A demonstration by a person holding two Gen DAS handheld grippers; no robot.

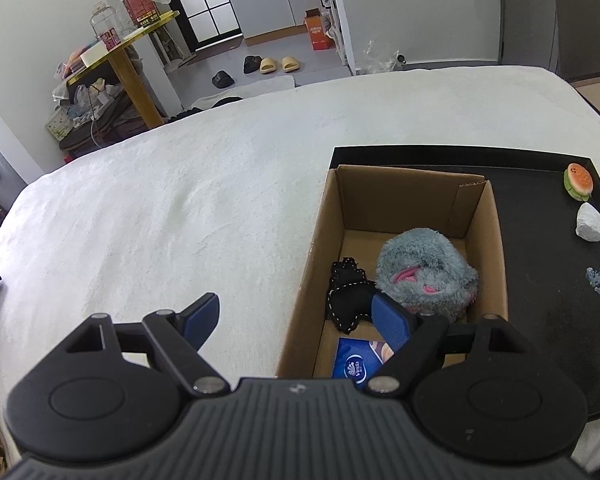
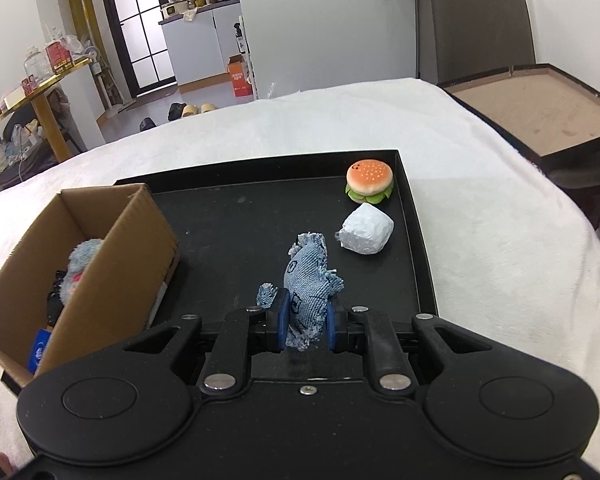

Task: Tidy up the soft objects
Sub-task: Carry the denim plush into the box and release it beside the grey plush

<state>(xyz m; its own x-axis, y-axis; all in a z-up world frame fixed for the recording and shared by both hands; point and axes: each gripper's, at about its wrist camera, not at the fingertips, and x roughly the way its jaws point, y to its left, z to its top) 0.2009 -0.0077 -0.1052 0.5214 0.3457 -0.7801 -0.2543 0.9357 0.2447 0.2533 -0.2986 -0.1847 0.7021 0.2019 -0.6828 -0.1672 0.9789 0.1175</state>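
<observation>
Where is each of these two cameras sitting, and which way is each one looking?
Left wrist view: sits on the left gripper, looking forward and down past its open blue fingers into the cardboard box; only the gripper shows.
Right wrist view: sits on the right gripper, looking down over the black tray; its fingers are clamped on the denim toy.
Shared: box, tray, burger toy, white wrapped lump, denim toy, white bed cover.

Both grippers are matte black, with ribbed housings, silver pivot screws and blue-padded fingers [image 1: 392,322].
</observation>
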